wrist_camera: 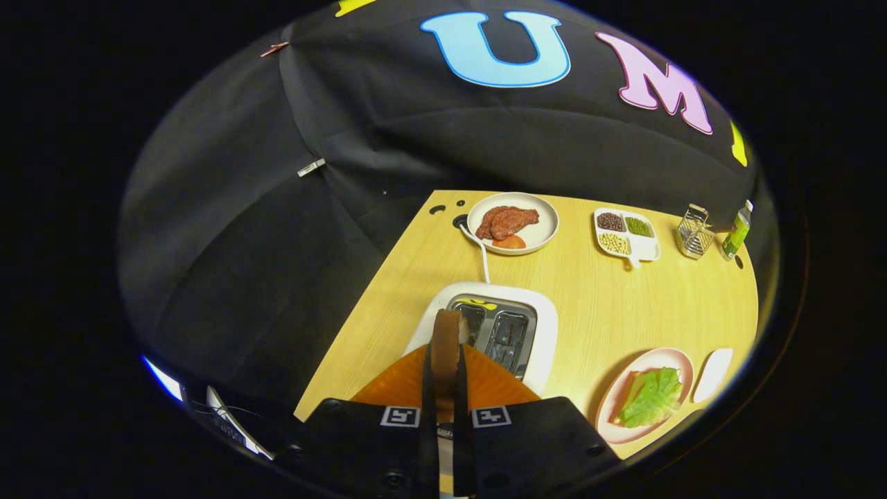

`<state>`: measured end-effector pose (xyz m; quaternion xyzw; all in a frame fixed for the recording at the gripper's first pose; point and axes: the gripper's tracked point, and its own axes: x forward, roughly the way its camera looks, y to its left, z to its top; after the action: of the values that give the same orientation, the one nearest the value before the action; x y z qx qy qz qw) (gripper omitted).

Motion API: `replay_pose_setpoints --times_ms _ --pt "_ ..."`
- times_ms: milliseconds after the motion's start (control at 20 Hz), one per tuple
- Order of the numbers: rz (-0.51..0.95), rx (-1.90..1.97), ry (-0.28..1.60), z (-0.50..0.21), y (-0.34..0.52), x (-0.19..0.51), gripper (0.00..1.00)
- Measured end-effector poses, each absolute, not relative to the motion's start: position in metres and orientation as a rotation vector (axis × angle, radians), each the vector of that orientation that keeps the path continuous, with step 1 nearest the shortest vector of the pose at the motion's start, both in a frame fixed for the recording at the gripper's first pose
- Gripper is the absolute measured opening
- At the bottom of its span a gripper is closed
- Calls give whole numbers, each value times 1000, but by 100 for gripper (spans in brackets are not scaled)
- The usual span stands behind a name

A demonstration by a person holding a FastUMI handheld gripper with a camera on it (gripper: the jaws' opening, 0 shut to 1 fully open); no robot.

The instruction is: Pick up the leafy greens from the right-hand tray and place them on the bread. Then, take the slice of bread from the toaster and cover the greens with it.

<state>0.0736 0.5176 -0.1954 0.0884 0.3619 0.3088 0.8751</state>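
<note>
The light wooden desk (596,305) carried a white toaster (547,326) near its left edge. Toward its far edge sat a white plate of meat (542,239), a divided dish of beans (648,248), a wire holder (694,232) and a green bottle (736,232). By the near right corner lay a pink plate (617,395) with leafy greens (651,396), beside a small white dish (714,373).

gripper (445,378) fingers closed together, clamping the bread slice (447,339)

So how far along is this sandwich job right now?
Done: the green lettuce leaves already lie on the bread on the pink round plate.

In hand: the gripper is shut on the brown toast slice, held above the white two-slot toaster on the wooden table.

Left: carrying that slice over to the plate and covering the lettuce.
</note>
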Motion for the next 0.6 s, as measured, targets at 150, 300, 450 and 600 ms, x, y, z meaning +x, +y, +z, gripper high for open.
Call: replay_pose_setpoints --times_ms 150,300,450,600 --pt "660 212 722 -172 506 71 13" --pt "682 253 694 -145 493 64 12" --pt "704 290 659 -119 474 58 12" --pt "711 330 613 -94 435 59 12"
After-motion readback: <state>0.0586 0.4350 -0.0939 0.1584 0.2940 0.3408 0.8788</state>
